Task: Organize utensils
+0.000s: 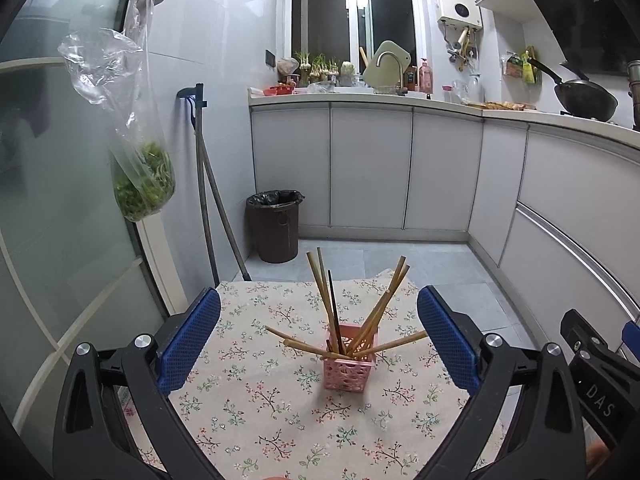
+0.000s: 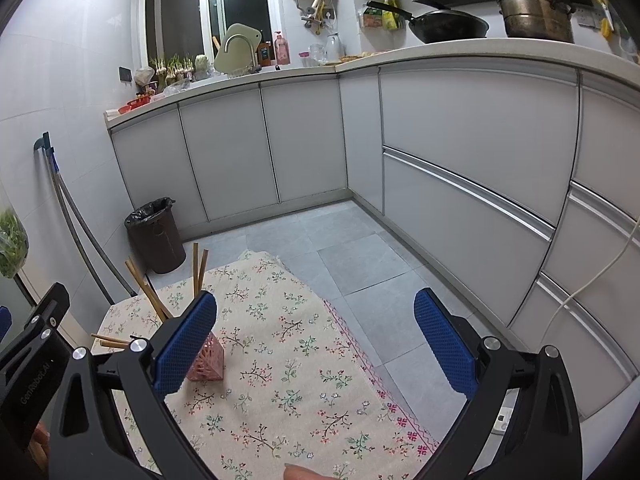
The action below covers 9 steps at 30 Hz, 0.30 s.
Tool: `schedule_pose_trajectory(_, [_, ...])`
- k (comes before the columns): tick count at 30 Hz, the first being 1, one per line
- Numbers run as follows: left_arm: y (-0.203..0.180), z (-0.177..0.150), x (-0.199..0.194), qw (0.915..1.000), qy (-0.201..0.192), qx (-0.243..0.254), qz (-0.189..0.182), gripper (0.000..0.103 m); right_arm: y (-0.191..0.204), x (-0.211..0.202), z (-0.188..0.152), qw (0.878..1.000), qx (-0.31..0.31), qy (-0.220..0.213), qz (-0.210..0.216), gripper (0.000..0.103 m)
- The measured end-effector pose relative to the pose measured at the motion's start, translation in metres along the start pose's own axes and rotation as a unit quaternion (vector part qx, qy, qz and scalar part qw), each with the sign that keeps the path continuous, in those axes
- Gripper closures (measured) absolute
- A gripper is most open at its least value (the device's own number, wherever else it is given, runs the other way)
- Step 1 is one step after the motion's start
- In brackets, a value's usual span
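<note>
grippers both spread wide, nothing between the blue pads. left gripper [image 1: 319,334] hangs over the near part of the table, jaws well apart, holding nothing & touching nothing; the pink holder [image 1: 349,364] sits on the floral cloth [image 1: 256,400] framed in the gap between its fingers, a bit beyond the tips. right gripper [image 2: 316,340] is just as wide, empty too, w/ the holder [image 2: 208,360] partly hidden behind its left finger [image 2: 184,348], so it's off to the holder's right.

chopsticks [image 1: 376,312] stand fanned out in the holder: most are pale wood, one dark stick [image 1: 335,312] upright in the middle. a few lean low, nearly flat, poking out left & right over the holder rim.

holder stands upright toward the far-middle of the cloth. cloth around the holder is bare on all sides. far edge of the table lies just past the holder, then grey floor tiles [image 2: 360,248]. right of the holder the cloth's red-trimmed edge [image 2: 384,388] drops to floor, cabinets [image 2: 460,160] well apart beyond. brown bin [image 1: 274,226] & leaning mop handles [image 1: 212,208] stand on the floor beyond the holder's left.
</note>
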<state>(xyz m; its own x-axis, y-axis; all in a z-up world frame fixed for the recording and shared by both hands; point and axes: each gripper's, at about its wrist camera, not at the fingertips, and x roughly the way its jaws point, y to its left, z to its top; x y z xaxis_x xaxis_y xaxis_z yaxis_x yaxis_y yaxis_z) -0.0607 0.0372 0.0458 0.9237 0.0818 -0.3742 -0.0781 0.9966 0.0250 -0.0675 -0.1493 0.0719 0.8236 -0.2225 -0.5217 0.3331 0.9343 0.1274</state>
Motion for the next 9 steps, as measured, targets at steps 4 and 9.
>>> schedule_pose_trajectory(4, [-0.0044, 0.0016, -0.0014, 0.9999, 0.001, 0.011, 0.002, 0.007, -0.0004, -0.0002, 0.0000, 1.000, 0.000, -0.001, 0.000, 0.007])
schedule_pose_trajectory(9, [-0.0087, 0.0011, 0.0000, 0.9997, 0.014, 0.018, -0.004, 0.007, -0.0002, -0.0002, -0.0002, 1.000, 0.001, -0.001, 0.000, 0.007])
